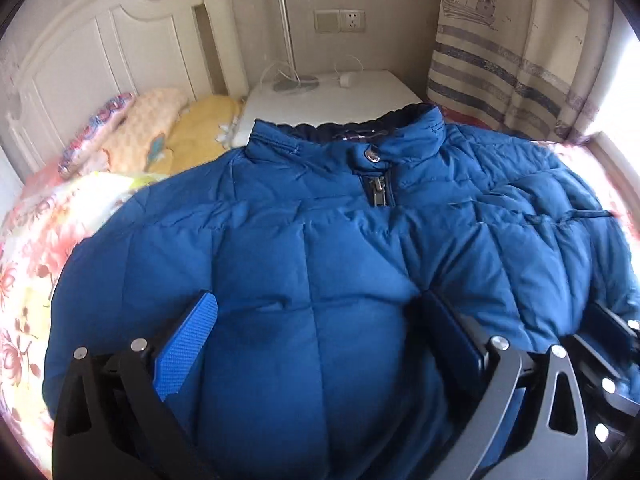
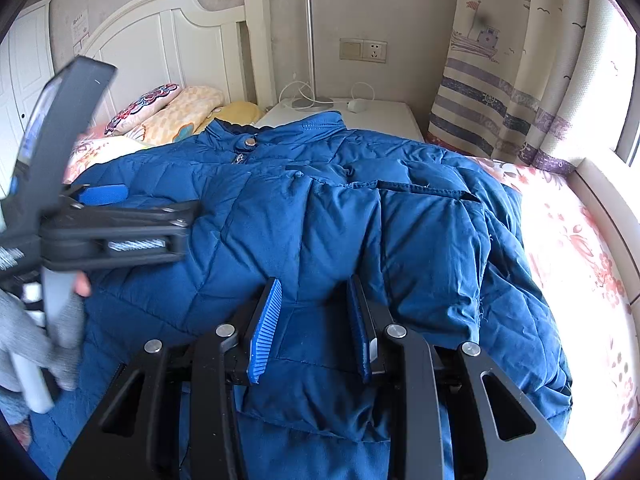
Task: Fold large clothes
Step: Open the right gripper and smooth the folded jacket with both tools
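A blue quilted puffer jacket [image 1: 320, 240] lies front up on the bed, collar toward the headboard, zipped and snapped at the neck. It also shows in the right wrist view [image 2: 340, 220], with a sleeve folded across its right side. My left gripper [image 1: 316, 312] is open, its jaws wide apart over the jacket's lower chest, fabric bulging between them. It also shows at the left of the right wrist view [image 2: 120, 216]. My right gripper [image 2: 314, 300] is open, its blue pads [image 2: 264, 332] on either side of the folded sleeve's cuff end.
A floral bedsheet [image 2: 572, 240] covers the bed. Pillows [image 2: 176, 112] lie against the white headboard [image 2: 168, 48]. A white nightstand [image 2: 380, 118] with a lamp base and cable stands behind the collar. A striped curtain [image 2: 500, 80] hangs at the right by the window ledge.
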`<state>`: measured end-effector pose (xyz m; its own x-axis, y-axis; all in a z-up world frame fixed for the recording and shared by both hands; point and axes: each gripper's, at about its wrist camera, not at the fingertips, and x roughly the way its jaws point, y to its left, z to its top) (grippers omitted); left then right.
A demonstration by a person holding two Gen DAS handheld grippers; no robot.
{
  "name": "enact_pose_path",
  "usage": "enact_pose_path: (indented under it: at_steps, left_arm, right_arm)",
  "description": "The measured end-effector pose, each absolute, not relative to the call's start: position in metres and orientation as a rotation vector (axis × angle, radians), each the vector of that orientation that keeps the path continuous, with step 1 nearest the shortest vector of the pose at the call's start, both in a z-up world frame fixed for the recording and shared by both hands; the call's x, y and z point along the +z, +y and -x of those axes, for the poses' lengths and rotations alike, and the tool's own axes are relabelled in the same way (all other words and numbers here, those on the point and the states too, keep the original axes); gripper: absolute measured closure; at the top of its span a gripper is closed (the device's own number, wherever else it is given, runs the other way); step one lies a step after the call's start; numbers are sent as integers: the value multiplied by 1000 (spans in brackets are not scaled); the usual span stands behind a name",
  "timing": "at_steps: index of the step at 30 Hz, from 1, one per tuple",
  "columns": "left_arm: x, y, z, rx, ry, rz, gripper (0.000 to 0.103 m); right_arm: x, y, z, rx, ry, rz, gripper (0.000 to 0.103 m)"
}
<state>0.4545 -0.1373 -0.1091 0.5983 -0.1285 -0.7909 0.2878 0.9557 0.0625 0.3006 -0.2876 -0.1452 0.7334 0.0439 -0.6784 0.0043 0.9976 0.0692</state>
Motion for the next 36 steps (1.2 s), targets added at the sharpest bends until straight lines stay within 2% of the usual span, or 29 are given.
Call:
enact_pose_path:
  at_steps: [5,7,10,16,21,23,28,30,31,32,33,34,36]
  left_arm:
    - [-70,-49,-423,-147,772,15,3]
    - [-72,-18,-418,-96,778,69,3]
    - [-104,16,-415,-34,841,84,3]
    - [-115,10,-417,-7,853,1,2]
    - [-114,16,-416,-23,842,36,2]
    - [-114,16,-416,-21,842,33,2]
    - [-114,15,-417,-22,841,39,2]
    - [-114,14,-416,-21,841,38,2]
    - [-114,14,-416,-22,841,39,2]
    - [-114,15,-416,-23,840,41,2]
    - [-114,15,-417,-23,841,42,2]
    - [-114,15,-417,-25,840,44,2]
    - [-114,15,-417,-22,840,44,2]
  right_arm:
    - [-145,-289,-300,27,745,-79,77]
    - [-145,-288,-300,26,745,-77,77]
    - [-145,-288,-300,22,743,-69,77]
    - [-145,-283,-300,5,737,-37,77]
    - [-146,-283,-300,7,734,-44,77]
    - [-145,-285,-299,27,738,-63,73]
    - [-116,-289,-287,-27,678,-172,72]
    - [-106,-279,-288,-41,625,-124,66]
    - [-106,-276,-293,-58,625,-89,48]
    - [-113,-274,-304,-87,659,-46,17]
    - [-125,-276,-316,-109,721,-20,9]
    - [-142,-277,-327,-104,794,-8,8]
    - [-146,-277,-328,-89,782,-15,8]
